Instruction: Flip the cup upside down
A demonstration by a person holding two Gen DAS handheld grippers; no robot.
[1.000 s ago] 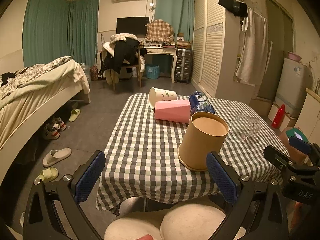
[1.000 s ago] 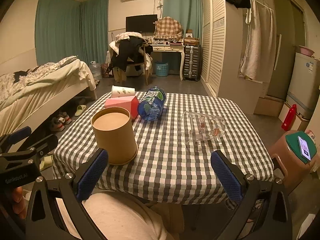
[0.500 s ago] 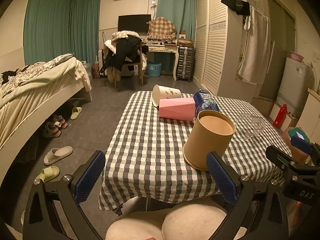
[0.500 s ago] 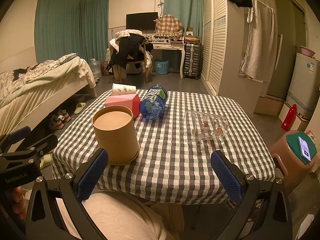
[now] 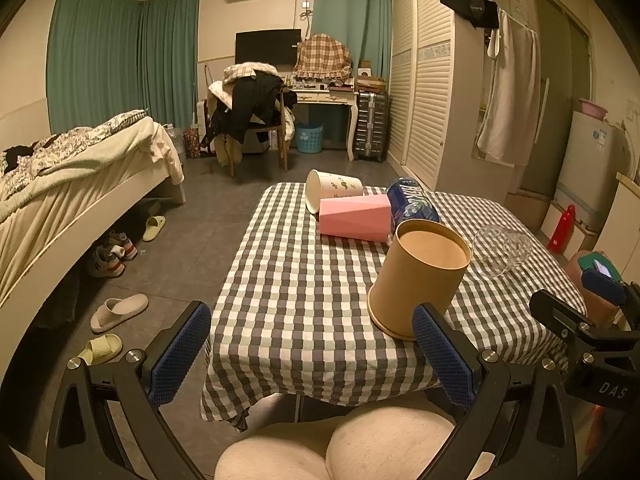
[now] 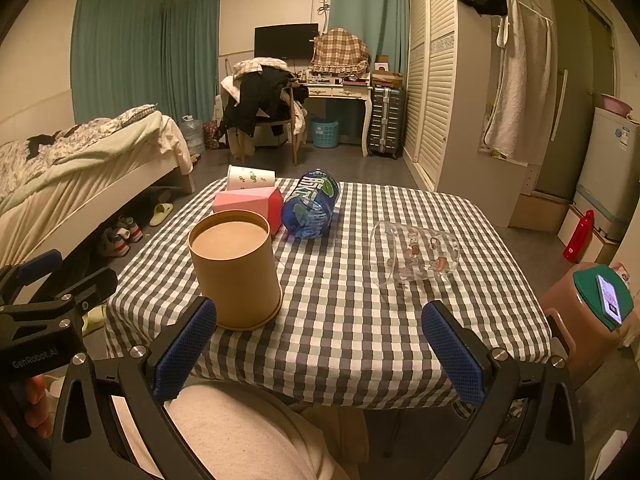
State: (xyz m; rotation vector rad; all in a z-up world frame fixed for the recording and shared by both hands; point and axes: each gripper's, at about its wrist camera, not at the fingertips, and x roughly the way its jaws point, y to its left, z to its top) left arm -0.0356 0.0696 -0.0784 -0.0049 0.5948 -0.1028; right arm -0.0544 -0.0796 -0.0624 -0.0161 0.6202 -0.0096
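Observation:
A tan paper cup stands upside down, wide rim on the checked tablecloth, near the table's front; it also shows in the right wrist view. A clear glass cup lies on its side to the right, also in the left wrist view. A white paper cup, a pink cup and a blue cup lie on their sides at the back. My left gripper is open and empty before the table edge. My right gripper is open and empty, in front of the table.
The checked table has its front edge just beyond both grippers. A bed and slippers are on the left. A brown bin with a green lid stands at the right. The person's knees are below.
Both grippers have drawn back slightly and risen a little; the table and cups sit a bit farther away. Nothing on the table has moved.

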